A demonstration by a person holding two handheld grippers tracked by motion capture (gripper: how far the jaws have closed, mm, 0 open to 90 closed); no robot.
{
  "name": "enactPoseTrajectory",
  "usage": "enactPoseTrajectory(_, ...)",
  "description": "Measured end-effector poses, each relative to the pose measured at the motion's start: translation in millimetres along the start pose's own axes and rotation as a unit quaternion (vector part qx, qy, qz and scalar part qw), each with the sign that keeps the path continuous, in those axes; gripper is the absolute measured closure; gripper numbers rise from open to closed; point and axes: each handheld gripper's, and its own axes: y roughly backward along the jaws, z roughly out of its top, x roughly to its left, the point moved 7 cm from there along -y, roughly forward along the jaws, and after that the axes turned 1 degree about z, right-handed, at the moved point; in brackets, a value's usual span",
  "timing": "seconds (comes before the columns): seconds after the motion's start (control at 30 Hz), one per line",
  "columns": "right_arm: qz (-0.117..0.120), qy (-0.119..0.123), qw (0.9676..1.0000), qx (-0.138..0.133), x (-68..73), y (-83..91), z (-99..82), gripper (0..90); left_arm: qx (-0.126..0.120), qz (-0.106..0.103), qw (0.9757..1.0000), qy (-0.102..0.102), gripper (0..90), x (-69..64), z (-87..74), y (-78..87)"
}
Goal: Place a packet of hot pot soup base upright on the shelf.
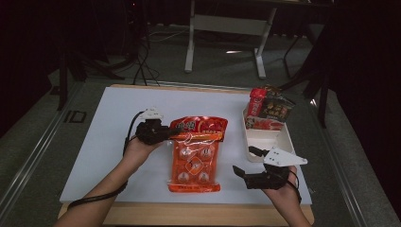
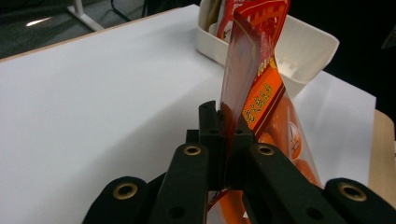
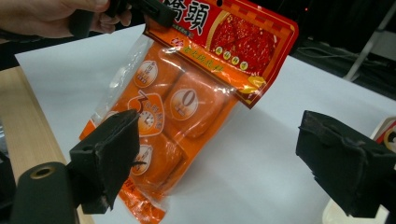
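Dim room, dark floor and desk legs at the top of the high view; white board (image 1: 118,142) on a wooden table fills the centre. Orange snack bag (image 1: 195,156) sits mid-frame, its top edge lifted while the bottom looks to rest on the board. Left gripper (image 1: 163,133), left of centre, is clenched on the bag's red header; in the left gripper view the jaws pinch the thin edge of the film tight. Right gripper (image 1: 242,171), lower right, has its jaws spread wide with nothing between them, near the bag but apart from it. White bin (image 1: 269,139) at the right already has other packets (image 1: 269,109) standing in its far end. Judged: pickup just begun, bag grasped, carry to the bin and release probably left.
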Motion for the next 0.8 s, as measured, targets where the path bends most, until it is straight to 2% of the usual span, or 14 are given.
enactPoseTrajectory(0.2,-0.001,0.001,1.0000,-0.004,-2.4,-0.3,6.9,13.4,-0.015,-0.014,0.9998,-0.007,89.2,-12.7,4.7,7.7)
enactPoseTrajectory(0.47,-0.003,0.001,0.9997,-0.022,-14.2,-5.7,27.3,13.4,-0.040,-0.053,0.9972,-0.034,89.3,-34.2,7.0,22.5)
enactPoseTrajectory(0.6,0.012,-0.003,0.9996,-0.026,-17.6,-15.0,35.3,13.4,-0.049,-0.074,0.9951,-0.044,89.2,-44.2,6.5,30.0)
enactPoseTrajectory(0.63,0.012,-0.003,0.9996,-0.026,-17.6,-15.0,35.3,13.4,-0.049,-0.074,0.9951,-0.044,89.3,-44.2,6.5,30.0)
enactPoseTrajectory(0.67,0.011,-0.002,0.9996,-0.028,-18.3,-16.8,36.3,13.5,-0.054,-0.085,0.9935,-0.052,89.3,-51.1,6.0,35.1)
enactPoseTrajectory(0.7,0.022,-0.003,0.9995,-0.024,-19.2,-24.0,37.9,14.0,-0.056,-0.088,0.9930,-0.056,89.3,-53.5,5.7,36.9)
enactPoseTrajectory(0.8,0.038,-0.006,0.9991,-0.019,-18.2,-31.1,38.2,14.4,-0.060,-0.095,0.9917,-0.063,89.3,-58.7,5.0,40.9)
